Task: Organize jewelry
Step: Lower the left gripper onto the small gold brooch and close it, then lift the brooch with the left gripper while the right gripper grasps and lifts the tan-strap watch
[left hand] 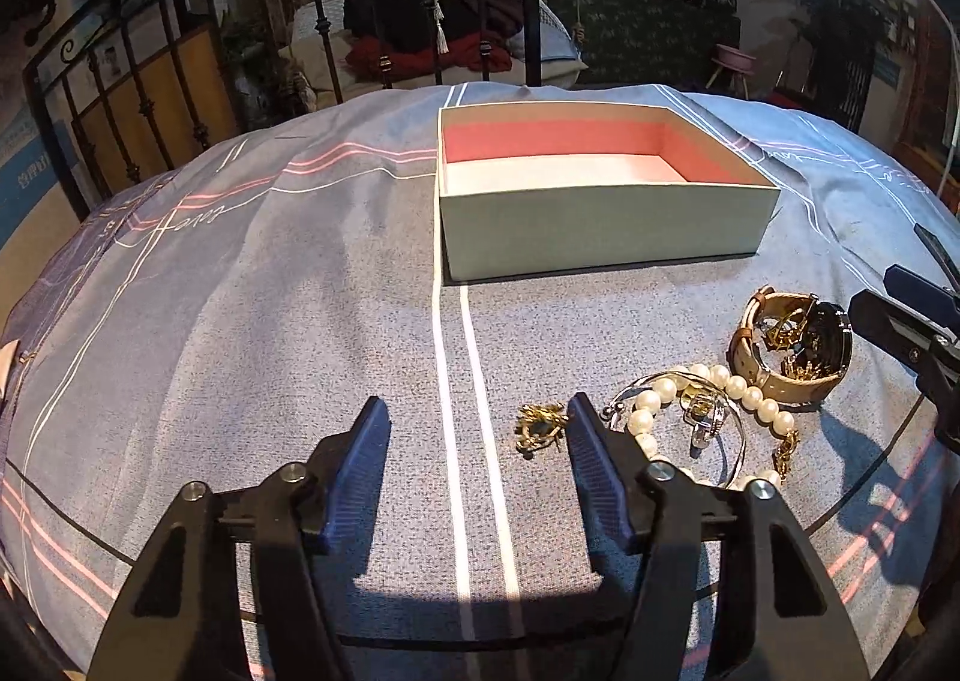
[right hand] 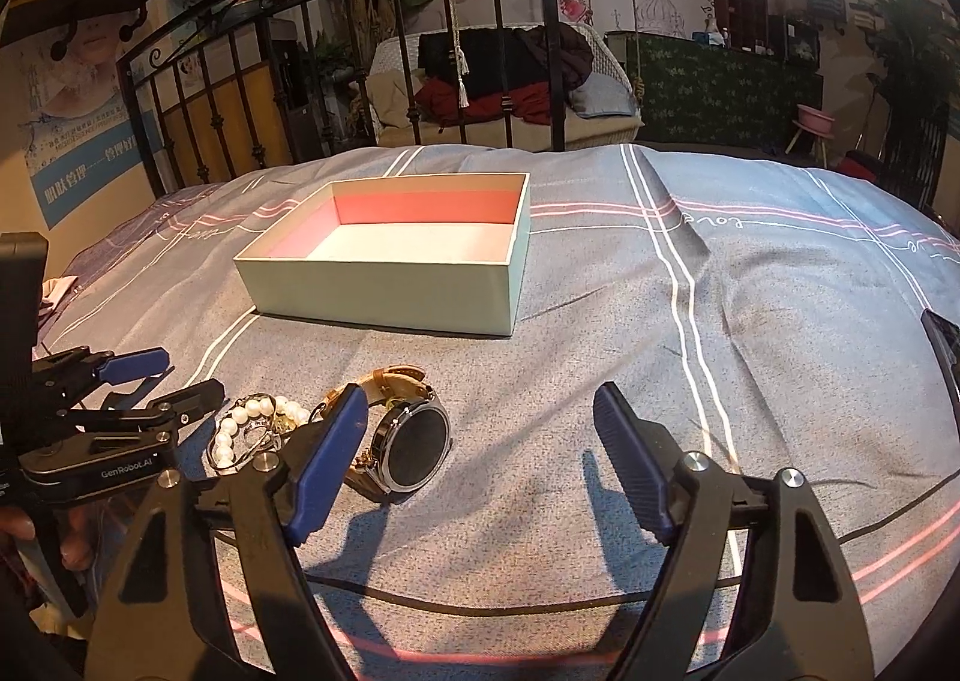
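Both pairs of tongs hang over the bed, and neither has anything in its grip. In the left wrist view the left tongs (left hand: 477, 414) are spread wide at the bottom centre of the frame, blue pads apart over the grey-blue bedspread (left hand: 270, 321) with its white double stripe. A small gold brooch (left hand: 540, 428) lies on the cloth just inside the right-hand pad, close to it, though I cannot tell whether they touch. To the right of that pad sits a pearl bracelet (left hand: 708, 381) looped around a silver ring (left hand: 708, 417), and right beside it, toward the right edge, a watch (left hand: 792, 351) with a tan strap lies on its side with some gold bits tucked in its loop. The open box (left hand: 600, 225), pale green outside and pink-walled inside, stands upper centre, well apart from the jewelry, and its floor looks bare. In the right wrist view the right tongs (right hand: 480, 411) are also wide open at the bottom of the frame, the watch (right hand: 414, 441) just beside the left-hand pad and facing the camera with its dark dial. The pearls (right hand: 252, 417) lie lower left, next to the other tool. The box (right hand: 384, 285) is above centre, left of the middle.
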`<state>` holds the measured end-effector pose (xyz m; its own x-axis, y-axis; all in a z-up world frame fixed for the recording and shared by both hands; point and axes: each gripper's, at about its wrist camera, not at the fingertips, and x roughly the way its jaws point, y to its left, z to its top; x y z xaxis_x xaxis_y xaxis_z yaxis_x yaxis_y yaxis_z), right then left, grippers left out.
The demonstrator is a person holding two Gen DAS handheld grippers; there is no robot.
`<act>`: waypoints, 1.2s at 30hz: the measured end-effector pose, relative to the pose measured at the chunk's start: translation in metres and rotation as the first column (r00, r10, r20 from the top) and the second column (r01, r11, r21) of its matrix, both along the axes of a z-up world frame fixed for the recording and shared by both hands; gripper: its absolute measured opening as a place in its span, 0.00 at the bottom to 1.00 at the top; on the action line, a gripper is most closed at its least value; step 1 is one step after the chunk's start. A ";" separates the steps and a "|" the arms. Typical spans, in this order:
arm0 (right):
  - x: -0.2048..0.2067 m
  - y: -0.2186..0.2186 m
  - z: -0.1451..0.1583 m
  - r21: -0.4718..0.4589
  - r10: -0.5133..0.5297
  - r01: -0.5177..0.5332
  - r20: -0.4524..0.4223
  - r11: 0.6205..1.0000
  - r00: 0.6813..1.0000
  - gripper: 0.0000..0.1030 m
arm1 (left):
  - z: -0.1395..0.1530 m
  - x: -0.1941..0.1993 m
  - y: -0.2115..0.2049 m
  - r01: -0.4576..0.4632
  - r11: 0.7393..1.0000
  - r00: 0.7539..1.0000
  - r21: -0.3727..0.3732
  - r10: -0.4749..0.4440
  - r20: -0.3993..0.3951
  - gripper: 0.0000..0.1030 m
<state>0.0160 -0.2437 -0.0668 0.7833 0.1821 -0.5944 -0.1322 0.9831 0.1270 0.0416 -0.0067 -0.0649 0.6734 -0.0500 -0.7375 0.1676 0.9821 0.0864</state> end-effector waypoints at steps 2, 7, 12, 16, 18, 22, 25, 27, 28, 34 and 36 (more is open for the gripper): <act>0.003 0.001 -0.002 0.000 0.002 -0.002 -0.016 1.000 1.000 0.75 | -0.001 -0.001 0.000 0.013 1.000 1.000 -0.009 -0.013 0.007 0.35; 0.019 0.008 -0.010 -0.001 0.034 -0.035 -0.100 0.999 0.994 0.68 | -0.001 -0.003 0.000 0.008 0.999 1.000 -0.032 -0.008 0.023 0.16; 0.024 0.017 -0.010 0.026 0.051 -0.048 -0.116 0.999 0.992 0.57 | -0.001 -0.003 0.002 -0.002 0.999 1.000 -0.043 0.003 0.027 0.16; 0.030 0.034 0.003 -0.022 0.102 -0.105 -0.096 0.994 0.990 0.57 | -0.001 -0.003 0.001 -0.002 0.999 1.000 -0.042 0.004 0.028 0.16; 0.034 0.042 0.005 -0.035 0.125 -0.129 -0.105 0.991 0.987 0.57 | -0.001 -0.004 0.002 -0.004 0.999 1.000 -0.045 0.005 0.028 0.16; 0.027 0.048 0.000 -0.063 0.146 -0.153 -0.103 0.986 0.984 0.81 | -0.001 -0.005 0.002 -0.007 0.999 1.000 -0.053 0.009 0.028 0.16; 0.027 0.051 -0.009 -0.075 0.136 -0.146 -0.132 0.986 0.982 0.81 | -0.001 -0.005 0.002 -0.006 0.999 0.999 -0.049 0.007 0.031 0.16; 0.032 0.051 -0.015 -0.085 0.114 -0.130 -0.167 0.988 0.979 0.81 | -0.001 -0.005 0.001 -0.003 0.999 0.999 -0.045 0.004 0.034 0.16; 0.035 0.050 -0.019 -0.085 0.112 -0.130 -0.183 0.988 0.977 0.80 | -0.001 -0.005 0.001 -0.002 0.999 0.999 -0.044 0.003 0.035 0.16; 0.036 0.046 -0.026 -0.033 0.140 -0.149 -0.200 0.988 0.970 0.54 | -0.002 -0.006 0.003 0.001 0.999 0.999 -0.044 0.001 0.038 0.16; 0.033 0.043 -0.025 -0.013 0.144 -0.149 -0.191 0.989 0.971 0.51 | -0.001 -0.007 0.004 0.001 0.999 0.999 -0.047 0.001 0.041 0.16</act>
<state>0.0493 -0.2006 -0.0917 0.6221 0.2683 -0.7356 -0.2511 0.9582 0.1372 0.0349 -0.0029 -0.0661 0.7029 -0.0842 -0.7063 0.1652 0.9851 0.0470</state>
